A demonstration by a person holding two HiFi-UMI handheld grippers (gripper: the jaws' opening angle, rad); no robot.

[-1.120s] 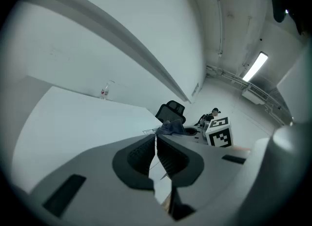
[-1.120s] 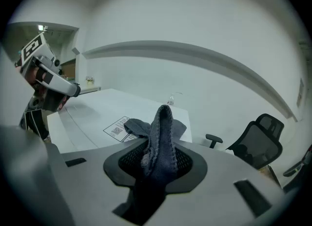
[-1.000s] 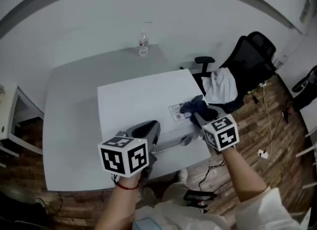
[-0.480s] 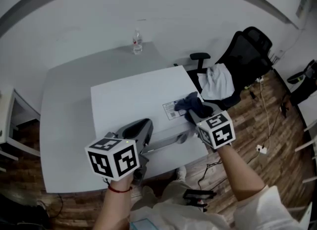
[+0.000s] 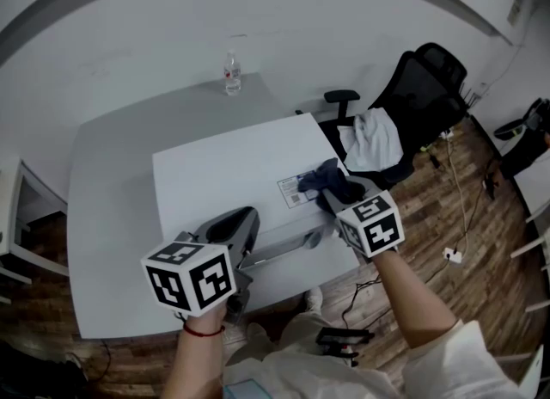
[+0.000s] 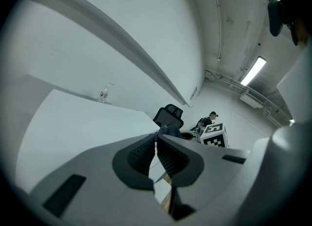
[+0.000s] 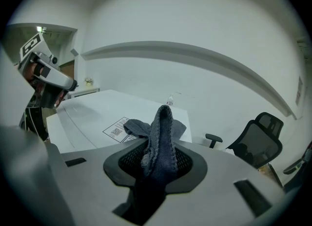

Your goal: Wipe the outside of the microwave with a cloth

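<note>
Mid-wipe, I judge: the right tool (image 5: pixel 338 199) pinches the cloth (image 7: pixel 161 131) on top of the microwave (image 5: pixel 228 169) by its label (image 5: pixel 292 191), the left tool (image 6: pixel 157 148), pressed together and empty, perhaps steadies the front; next, sweep the cloth across.

The left tool (image 5: pixel 243 224) and right tool (image 5: pixel 337 203) look like twins. Both have chunky matte-grey shells with dark ribbed pads (image 6: pixel 140 154) inside the jaws, and each is topped with a white cube (image 5: pixel 189 275) (black square markers on every face that shows). The person wears a thin red band (image 5: pixel 199 329) on the left wrist and a loose pale sleeve (image 5: pixel 451 361) on the right arm.
</note>
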